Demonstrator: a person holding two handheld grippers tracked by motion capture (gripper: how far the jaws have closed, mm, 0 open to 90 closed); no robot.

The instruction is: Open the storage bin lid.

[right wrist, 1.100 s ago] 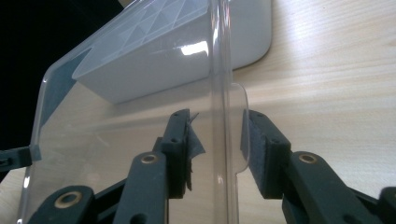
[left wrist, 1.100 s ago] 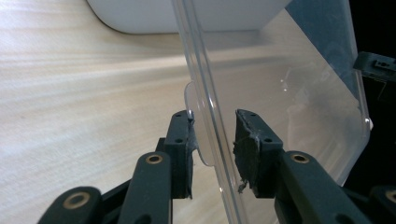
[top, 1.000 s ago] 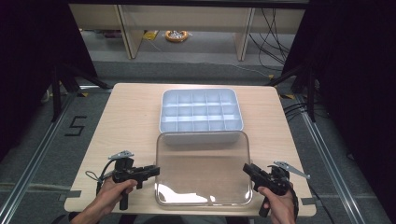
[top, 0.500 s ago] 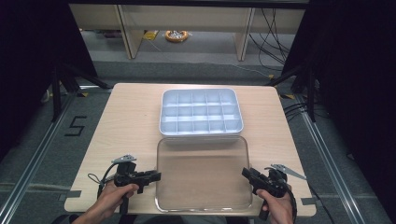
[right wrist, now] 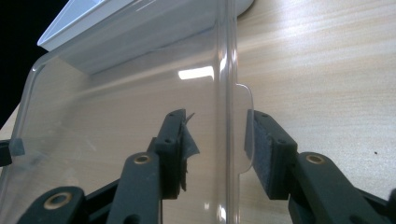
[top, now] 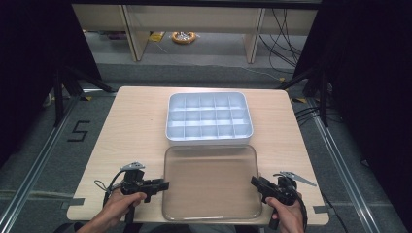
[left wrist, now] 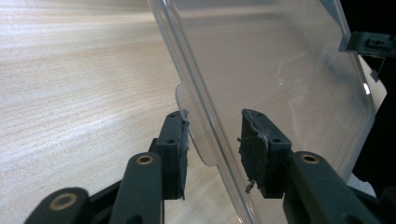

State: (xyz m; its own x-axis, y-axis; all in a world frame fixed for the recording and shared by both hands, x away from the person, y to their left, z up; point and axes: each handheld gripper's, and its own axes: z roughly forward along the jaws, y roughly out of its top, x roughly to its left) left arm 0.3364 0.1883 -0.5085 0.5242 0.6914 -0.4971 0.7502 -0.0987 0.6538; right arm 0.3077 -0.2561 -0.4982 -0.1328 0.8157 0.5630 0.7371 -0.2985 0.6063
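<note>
The clear lid [top: 211, 182] lies on the surface [top: 131, 126] between both tools, just before the white compartment tray [top: 209, 118]. The left hand-held gripper [left wrist: 212, 140] and right hand-held gripper [right wrist: 217, 144] each stand parted astride a lid edge, jaws not closed on it.

Left gripper [left wrist: 212, 144] straddles the clear lid's [left wrist: 280, 60] edge, fingers [left wrist: 173, 149] apart.

Wooden table [top: 131, 126], white divided tray [top: 209, 119], clear lid [top: 211, 182] (nearer edge)
</note>
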